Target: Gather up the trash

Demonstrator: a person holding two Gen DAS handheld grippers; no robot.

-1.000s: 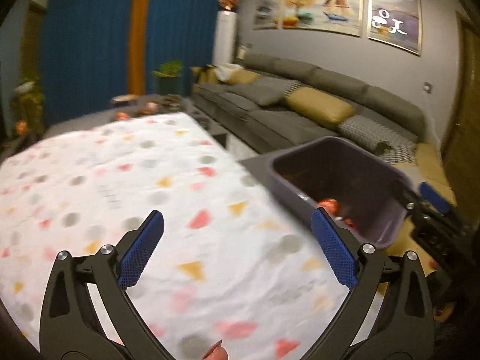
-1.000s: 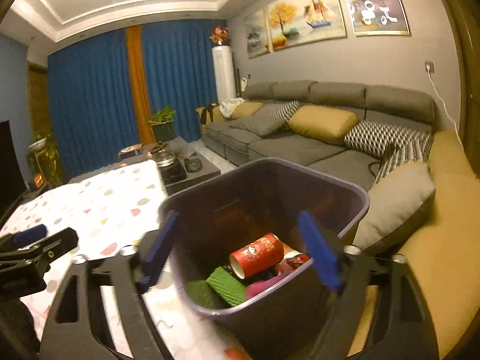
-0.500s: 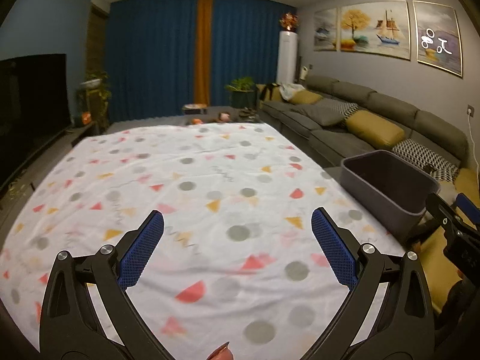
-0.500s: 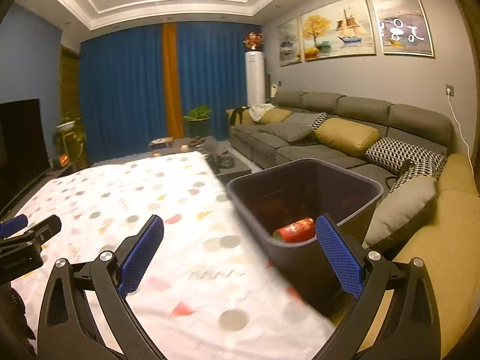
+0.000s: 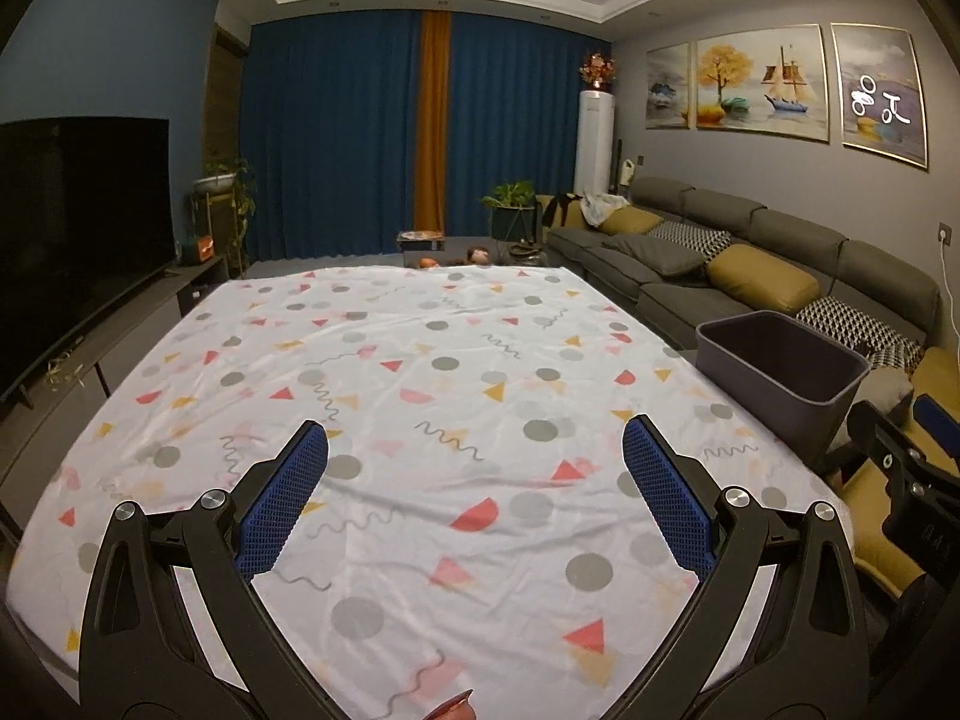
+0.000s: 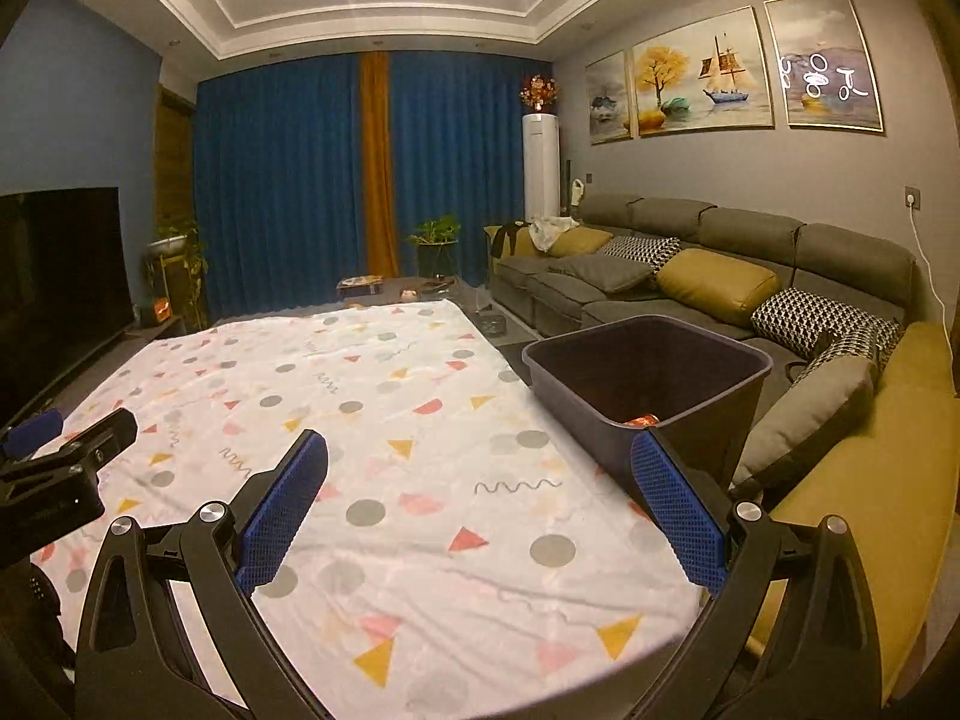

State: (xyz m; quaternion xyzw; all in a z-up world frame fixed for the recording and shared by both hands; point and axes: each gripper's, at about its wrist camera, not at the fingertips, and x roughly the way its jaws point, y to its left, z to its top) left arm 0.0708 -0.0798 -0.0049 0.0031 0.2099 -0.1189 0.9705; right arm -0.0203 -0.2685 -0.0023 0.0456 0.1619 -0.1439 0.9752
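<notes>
A dark grey bin (image 6: 648,372) stands at the right edge of a table under a white patterned cloth (image 6: 390,432); a sliver of a red can (image 6: 641,419) shows inside it. The same bin (image 5: 780,369) appears at the right of the left wrist view. My left gripper (image 5: 477,492) is open over the near part of the cloth (image 5: 420,396), nothing between its blue pads. My right gripper (image 6: 480,501) is open wide and empty, its right finger in front of the bin's near wall. Each gripper shows at the other view's edge.
A grey sofa (image 6: 690,258) with yellow and patterned cushions runs along the right wall behind the bin. A dark TV (image 5: 78,228) on a low stand lines the left. A low table with small items (image 5: 456,249) and a potted plant (image 5: 510,204) lie beyond the cloth's far edge.
Both grippers have drawn back from the bin and swung left, so the bin now sits farther off to the right. The right jaws opened wider. The can dropped low in the bin's view.
</notes>
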